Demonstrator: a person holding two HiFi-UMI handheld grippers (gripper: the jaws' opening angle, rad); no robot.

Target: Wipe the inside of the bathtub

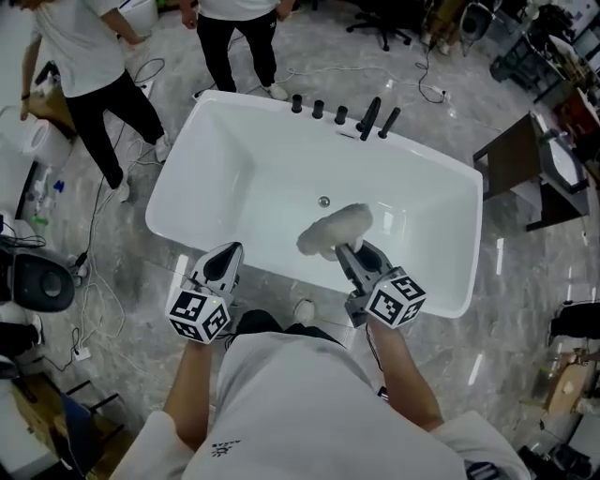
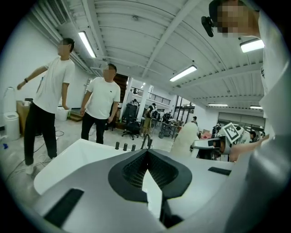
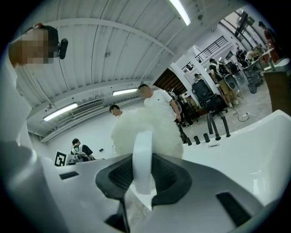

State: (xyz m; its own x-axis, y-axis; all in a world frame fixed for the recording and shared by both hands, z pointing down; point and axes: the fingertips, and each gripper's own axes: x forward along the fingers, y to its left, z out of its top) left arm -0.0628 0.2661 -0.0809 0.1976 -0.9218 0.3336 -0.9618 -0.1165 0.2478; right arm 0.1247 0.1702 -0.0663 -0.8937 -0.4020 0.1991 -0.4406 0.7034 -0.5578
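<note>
Your white shirt (image 1: 309,403) fills the near edge of the head view, and both your forearms reach forward from it.

Left claw (image 1: 228,253): you hold it at the near rim of the bathtub (image 1: 216,159), towards the tub's left end. Its jaws meet at the tips and carry nothing. In its own view, only white tub shows through the slit behind the tips.

Right claw (image 1: 350,251): you hold it over the same near rim, to the right of the left claw and near it. Its jaws are clamped on the flat white handle (image 3: 143,157) of a fluffy wiper (image 1: 335,231).

Fluffy wiper: a white, shaggy head pointing away from you. It sits inside the bathtub over the near inner wall, just on the near side of the drain (image 1: 323,201). Whether the head presses on the wall cannot be told.

Bathtub: white, rectangular with rounded inner corners. It stands on a grey marbled floor (image 1: 309,66) and lies at a slant across the head view.

Black tap fittings (image 1: 342,114): a row standing upright on the far rim.

Person in a white top (image 1: 84,56): stands on the floor beyond the tub's far left corner. A second person (image 1: 239,28), also in white top and dark trousers, stands just behind the far rim.

Cables (image 1: 103,216): loose on the floor, left of the tub.

Dark surface (image 1: 511,159): right of the tub, apart from it.
</note>
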